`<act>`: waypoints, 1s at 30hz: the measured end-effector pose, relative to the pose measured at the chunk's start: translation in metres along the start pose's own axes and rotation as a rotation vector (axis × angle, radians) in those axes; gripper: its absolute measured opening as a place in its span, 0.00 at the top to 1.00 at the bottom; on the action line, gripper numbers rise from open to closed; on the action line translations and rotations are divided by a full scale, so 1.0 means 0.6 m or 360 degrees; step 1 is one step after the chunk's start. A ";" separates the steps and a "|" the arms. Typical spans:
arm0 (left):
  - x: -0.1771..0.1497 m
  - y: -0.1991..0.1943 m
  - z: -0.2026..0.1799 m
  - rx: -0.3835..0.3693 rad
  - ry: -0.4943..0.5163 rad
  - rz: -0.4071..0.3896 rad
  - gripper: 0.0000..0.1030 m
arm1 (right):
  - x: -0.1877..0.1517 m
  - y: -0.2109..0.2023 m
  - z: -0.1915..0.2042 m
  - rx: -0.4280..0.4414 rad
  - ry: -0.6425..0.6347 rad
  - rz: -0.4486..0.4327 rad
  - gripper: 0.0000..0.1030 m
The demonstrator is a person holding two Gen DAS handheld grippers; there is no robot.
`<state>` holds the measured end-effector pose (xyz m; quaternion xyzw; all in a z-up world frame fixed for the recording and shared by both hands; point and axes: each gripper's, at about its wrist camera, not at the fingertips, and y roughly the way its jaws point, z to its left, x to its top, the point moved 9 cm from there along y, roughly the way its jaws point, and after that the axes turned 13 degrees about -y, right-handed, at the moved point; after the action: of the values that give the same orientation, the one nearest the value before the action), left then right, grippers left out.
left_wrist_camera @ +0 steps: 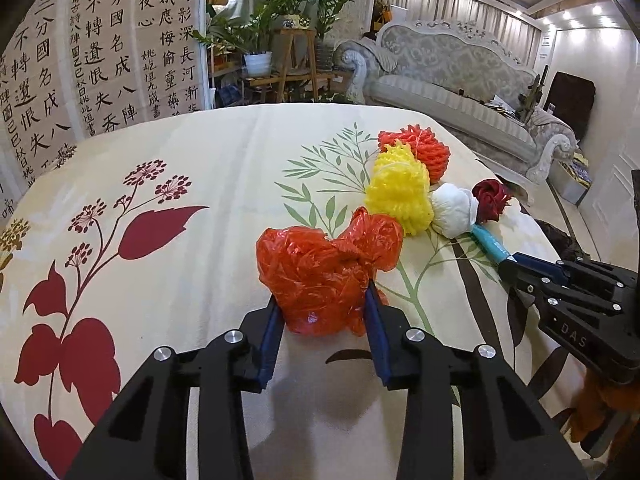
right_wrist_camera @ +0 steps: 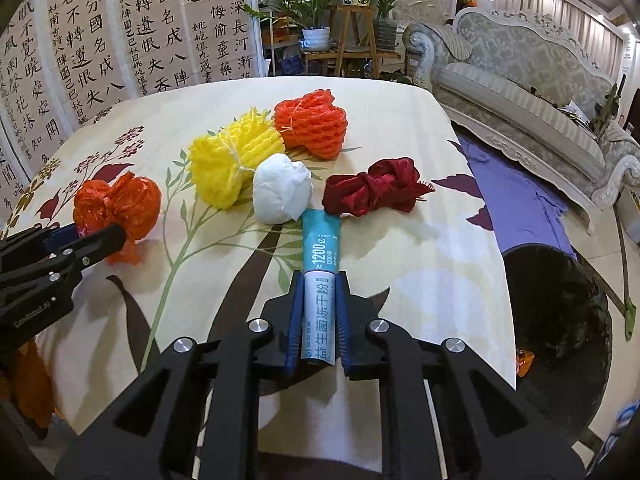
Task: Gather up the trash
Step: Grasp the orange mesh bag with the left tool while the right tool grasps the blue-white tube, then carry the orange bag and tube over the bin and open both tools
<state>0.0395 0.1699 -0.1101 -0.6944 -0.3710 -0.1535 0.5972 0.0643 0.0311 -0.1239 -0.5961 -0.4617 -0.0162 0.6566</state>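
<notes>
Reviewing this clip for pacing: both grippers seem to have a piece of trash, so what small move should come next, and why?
Probably lift both straight up off the tablecloth. The left gripper is shut on the orange plastic bag, and the right gripper is shut on the teal-and-white sachet. The dark bin sits off the table's right edge.

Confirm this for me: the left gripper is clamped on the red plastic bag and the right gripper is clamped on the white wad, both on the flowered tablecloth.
One thing is off. The right gripper is clamped on the teal and white packet, not the white wad, which lies free just beyond the packet's tip. The right wrist view shows this. The rest stands: the left gripper grips the red plastic bag on the flowered tablecloth.
</notes>
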 end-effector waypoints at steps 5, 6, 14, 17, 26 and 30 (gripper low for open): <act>0.001 -0.003 -0.005 -0.0008 -0.0007 -0.0015 0.63 | -0.004 -0.017 0.005 0.0015 0.0015 -0.0028 0.85; 0.001 -0.004 -0.006 -0.0016 -0.0011 -0.0018 0.63 | -0.003 -0.023 0.006 0.0017 0.0016 -0.0042 0.85; -0.001 -0.026 -0.044 -0.0095 -0.0003 -0.0052 0.63 | 0.001 -0.064 -0.009 -0.0016 0.0044 -0.0129 0.85; 0.002 -0.033 -0.070 -0.0141 0.0011 -0.0071 0.63 | -0.001 -0.078 -0.030 -0.0061 0.0076 -0.0155 0.85; -0.004 -0.021 -0.177 -0.0304 0.0124 -0.0041 0.63 | -0.040 -0.115 -0.129 -0.0268 0.0218 -0.0161 0.85; -0.010 -0.011 -0.232 -0.0369 0.0178 -0.0018 0.63 | -0.070 -0.127 -0.182 -0.0364 0.0295 -0.0144 0.85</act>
<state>0.0631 0.0370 -0.0760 -0.7469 -0.3208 -0.2373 0.5319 0.0604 -0.1003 -0.0767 -0.6415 -0.4206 -0.1532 0.6230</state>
